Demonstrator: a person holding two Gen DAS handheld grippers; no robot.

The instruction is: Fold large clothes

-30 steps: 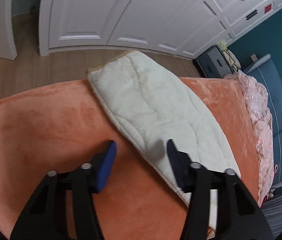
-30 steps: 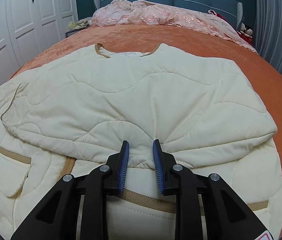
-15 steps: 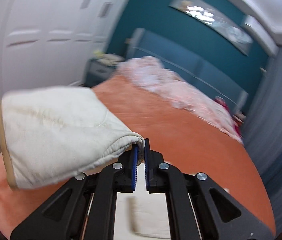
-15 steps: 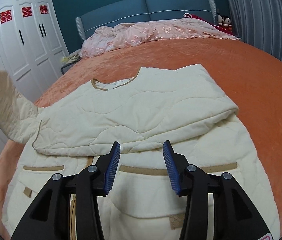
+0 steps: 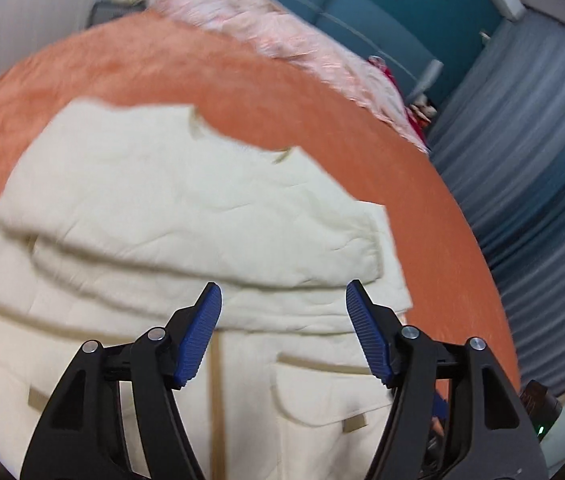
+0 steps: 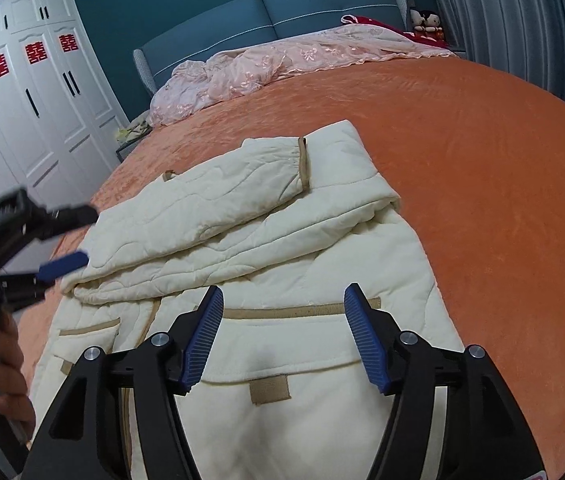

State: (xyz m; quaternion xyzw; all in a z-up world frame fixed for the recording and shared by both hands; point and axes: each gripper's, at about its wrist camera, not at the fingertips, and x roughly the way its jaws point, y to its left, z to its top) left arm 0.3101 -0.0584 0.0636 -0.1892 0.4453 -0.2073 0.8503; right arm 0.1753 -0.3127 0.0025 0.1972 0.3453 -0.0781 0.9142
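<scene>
A cream quilted jacket [image 6: 266, 232] with tan trim lies on the orange bedspread [image 6: 482, 168], front up, both sleeves folded across its chest; it also shows blurred in the left wrist view [image 5: 186, 216]. My left gripper [image 5: 282, 320] is open and empty, hovering over the jacket's middle below the folded sleeves. It also shows at the left of the right wrist view [image 6: 62, 240], beside the sleeve fold. My right gripper [image 6: 282, 328] is open and empty above the jacket's lower pocket flap [image 6: 270, 364].
A pink lace coverlet [image 6: 282, 64] is bunched at the blue headboard [image 6: 274, 12]. White wardrobe doors [image 6: 34, 112] stand on the left, grey curtains [image 5: 530, 184] on the right. The orange bedspread extends bare to the right of the jacket.
My left gripper carried the left sleeve across the chest, let it go and opened. My right gripper opened wider and drew back toward the hem.
</scene>
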